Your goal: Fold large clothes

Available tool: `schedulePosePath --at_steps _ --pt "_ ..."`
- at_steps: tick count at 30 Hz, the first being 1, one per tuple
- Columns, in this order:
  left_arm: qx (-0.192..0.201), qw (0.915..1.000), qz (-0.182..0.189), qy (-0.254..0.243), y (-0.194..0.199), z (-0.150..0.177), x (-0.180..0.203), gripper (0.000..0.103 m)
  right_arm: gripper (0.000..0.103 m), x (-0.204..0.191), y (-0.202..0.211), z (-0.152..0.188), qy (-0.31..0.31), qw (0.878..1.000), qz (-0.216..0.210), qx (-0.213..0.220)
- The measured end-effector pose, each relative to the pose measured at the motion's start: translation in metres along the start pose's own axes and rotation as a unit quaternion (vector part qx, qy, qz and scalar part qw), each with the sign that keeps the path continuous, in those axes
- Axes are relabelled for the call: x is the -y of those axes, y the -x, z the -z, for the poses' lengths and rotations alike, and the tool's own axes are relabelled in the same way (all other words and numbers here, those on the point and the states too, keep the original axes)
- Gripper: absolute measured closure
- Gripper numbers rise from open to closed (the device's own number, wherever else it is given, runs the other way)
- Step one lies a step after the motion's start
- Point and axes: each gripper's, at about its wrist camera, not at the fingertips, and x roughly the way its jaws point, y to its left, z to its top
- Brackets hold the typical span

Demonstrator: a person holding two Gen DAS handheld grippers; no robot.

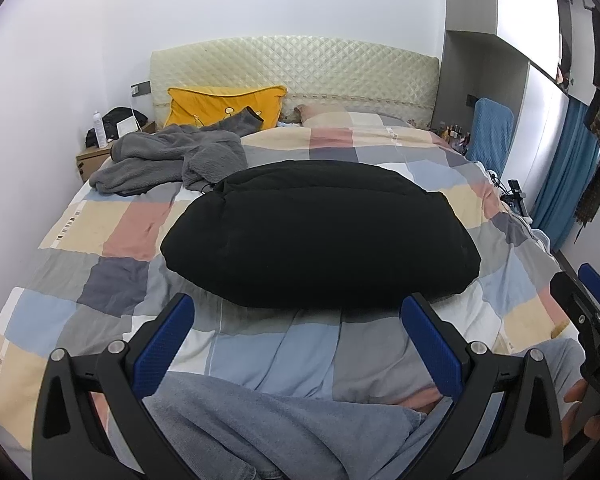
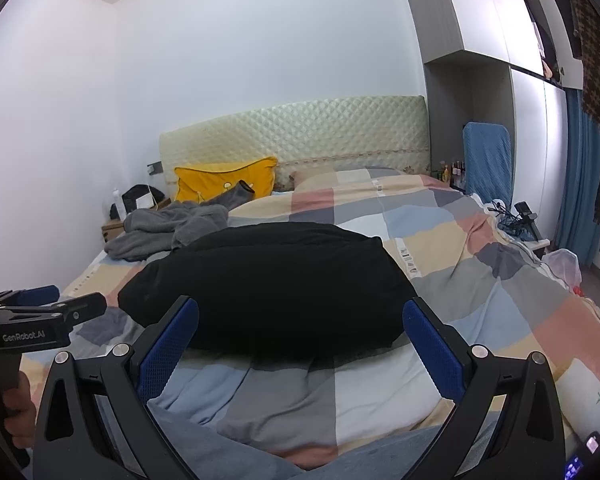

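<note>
Black garment (image 1: 320,236) sits as a compact puffy bundle mid-bed (image 1: 132,232), both the left tool (image 1: 298,330) and right tool (image 2: 300,334) wide open, empty, short of its near edge; grey fleece (image 1: 168,160) crumpled beyond it, nothing between.

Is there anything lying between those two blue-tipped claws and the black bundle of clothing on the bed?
Nothing visible does. Both the left gripper and the right gripper are open, empty and short of the black garment, with only bare patchwork quilt in between. The grey fleece lies beyond it, near the yellow pillow.
</note>
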Motion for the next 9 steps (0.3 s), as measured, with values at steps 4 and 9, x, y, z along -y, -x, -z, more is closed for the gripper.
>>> schedulePosePath --at_steps 4,9 --pt "-0.005 1.0 0.005 0.003 -0.0022 0.0001 -0.0016 0.0 0.0 -0.0013 -0.0028 0.0021 0.002 1.0 -0.002 -0.004" --pt "-0.008 1.0 0.003 0.002 -0.0042 0.0012 -0.004 0.0 0.0 -0.0018 -0.0046 0.0047 0.001 1.0 -0.001 -0.006"
